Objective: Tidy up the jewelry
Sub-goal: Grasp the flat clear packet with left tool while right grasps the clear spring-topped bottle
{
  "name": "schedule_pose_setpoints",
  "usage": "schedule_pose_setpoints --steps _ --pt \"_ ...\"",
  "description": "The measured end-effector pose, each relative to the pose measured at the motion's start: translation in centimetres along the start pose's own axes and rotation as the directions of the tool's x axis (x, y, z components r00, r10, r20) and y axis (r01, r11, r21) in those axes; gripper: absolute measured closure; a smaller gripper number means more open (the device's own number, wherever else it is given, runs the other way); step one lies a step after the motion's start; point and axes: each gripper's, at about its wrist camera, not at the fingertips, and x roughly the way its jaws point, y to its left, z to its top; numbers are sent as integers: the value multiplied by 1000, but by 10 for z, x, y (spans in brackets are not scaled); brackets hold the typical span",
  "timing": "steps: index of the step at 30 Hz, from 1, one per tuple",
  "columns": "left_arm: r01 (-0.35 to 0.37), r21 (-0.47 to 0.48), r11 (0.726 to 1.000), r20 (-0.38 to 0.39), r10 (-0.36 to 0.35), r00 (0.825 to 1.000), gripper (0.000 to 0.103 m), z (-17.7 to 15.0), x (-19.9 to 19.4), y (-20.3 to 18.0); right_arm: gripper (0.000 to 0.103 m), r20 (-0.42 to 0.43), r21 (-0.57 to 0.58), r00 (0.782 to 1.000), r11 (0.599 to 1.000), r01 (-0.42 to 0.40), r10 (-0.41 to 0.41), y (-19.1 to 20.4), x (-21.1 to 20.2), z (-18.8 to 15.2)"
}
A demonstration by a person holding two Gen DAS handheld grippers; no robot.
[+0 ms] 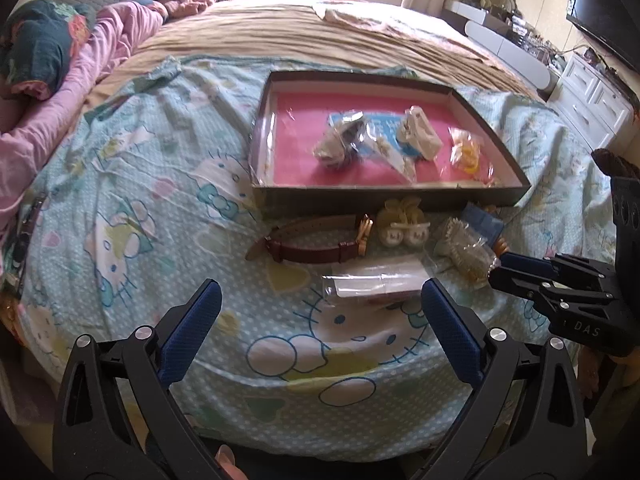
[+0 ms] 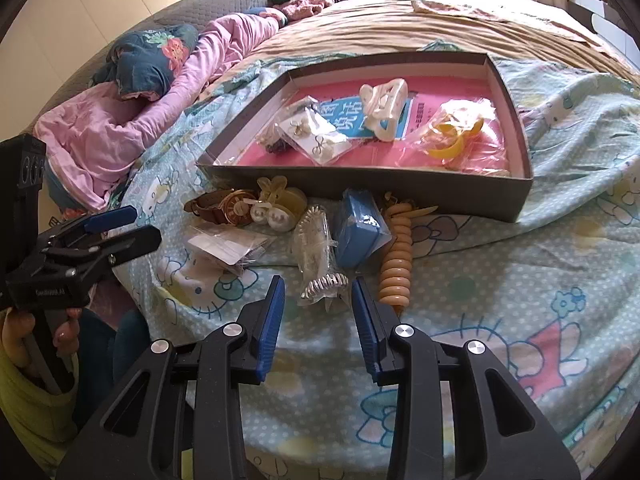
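I judge the sorting to be partly done: some pieces already lie in the shallow dark cardboard box with the pink floor [image 2: 516, 196], and a row of loose ones waits on the cartoon-cat bedsheet [image 2: 500, 288] just outside the box's near wall. Closest to my right gripper [image 2: 318, 296] is a clear plastic packet holding a silvery toothed hair clip [image 2: 316, 258]; its near end lies between my spread right fingers, not yet pinched. Beside it towards the right edge of the row sit a small blue box [image 2: 360, 226] and a tan coiled hair tie [image 2: 396, 258]. Towards the left edge lie a pair of pearl-like round ornaments [image 2: 270, 218], a brown leather-strap watch with a gold case [image 2: 224, 206] and a flat clear bag with a white card [image 2: 228, 246]. In the box are a white claw clip [image 2: 384, 110], a bagged yellow bangle [image 2: 454, 138] and bagged earrings [image 2: 316, 136].

My left gripper [image 1: 320, 300] hangs wide open and empty over the sheet, facing the flat bag.

Next, I reckon, I close the right fingers on the slippery packet, gently, and lift it over the near wall.
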Motion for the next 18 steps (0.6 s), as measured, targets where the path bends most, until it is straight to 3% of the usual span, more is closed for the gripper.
schedule_pose_setpoints --steps 13,18 --pt "52 30 998 -62 -50 997 10 -4 30 -14 73 -23 -13 1000 1000 -5 5 -2 25 5" --pt "73 42 996 -76 -70 995 10 -3 39 -20 82 -9 -30 1000 1000 -7 7 -3 23 5"
